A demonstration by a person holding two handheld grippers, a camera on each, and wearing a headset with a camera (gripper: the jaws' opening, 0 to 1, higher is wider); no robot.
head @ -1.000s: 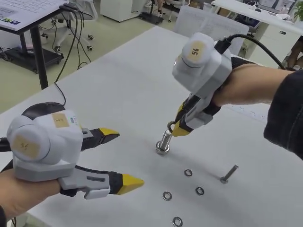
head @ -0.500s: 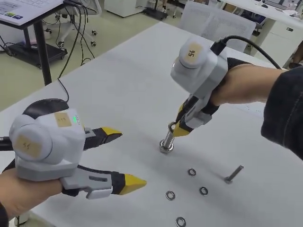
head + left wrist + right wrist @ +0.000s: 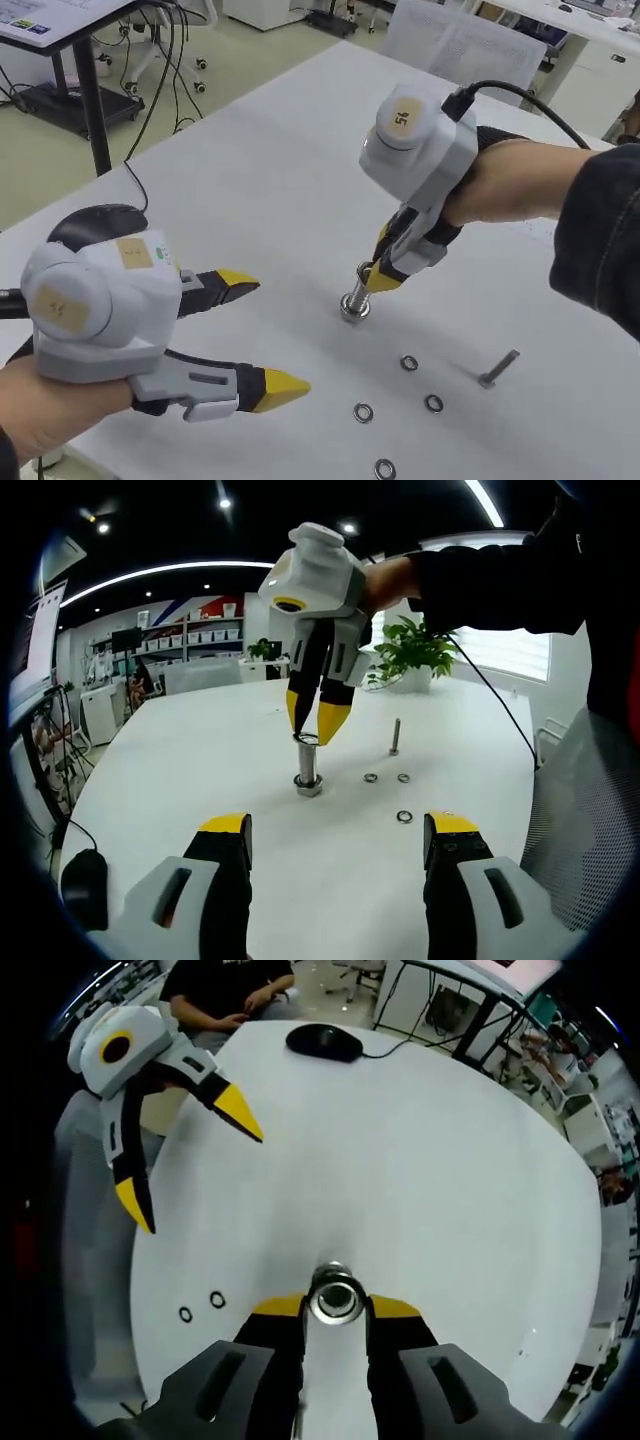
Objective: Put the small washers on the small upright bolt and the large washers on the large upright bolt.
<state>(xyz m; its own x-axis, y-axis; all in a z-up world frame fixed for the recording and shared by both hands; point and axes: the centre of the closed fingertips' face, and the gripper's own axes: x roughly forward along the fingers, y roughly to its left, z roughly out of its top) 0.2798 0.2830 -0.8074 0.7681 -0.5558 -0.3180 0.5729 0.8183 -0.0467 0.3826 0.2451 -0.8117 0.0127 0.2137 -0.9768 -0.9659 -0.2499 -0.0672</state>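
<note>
The large bolt (image 3: 353,302) stands upright mid-table. My right gripper (image 3: 370,276) hangs over its top, shut on a large washer (image 3: 306,739) that sits around the bolt's tip (image 3: 335,1298). The small bolt (image 3: 497,368) stands to the right, also seen as the thin bolt (image 3: 396,736). Several loose washers (image 3: 409,362) lie on the white table between the two bolts and nearer me, among them one washer (image 3: 405,816). My left gripper (image 3: 262,336) is held low at the near left, open with nothing between its jaws, well apart from the bolts.
A black mouse (image 3: 325,1042) with its cable lies at the table's left edge (image 3: 95,222). Desks, chairs and cables stand on the floor beyond. A person (image 3: 230,985) sits behind the left gripper.
The head view has shifted a little. Both grippers keep their places relative to the bolts, and the right one still holds the washer at the large bolt's top.
</note>
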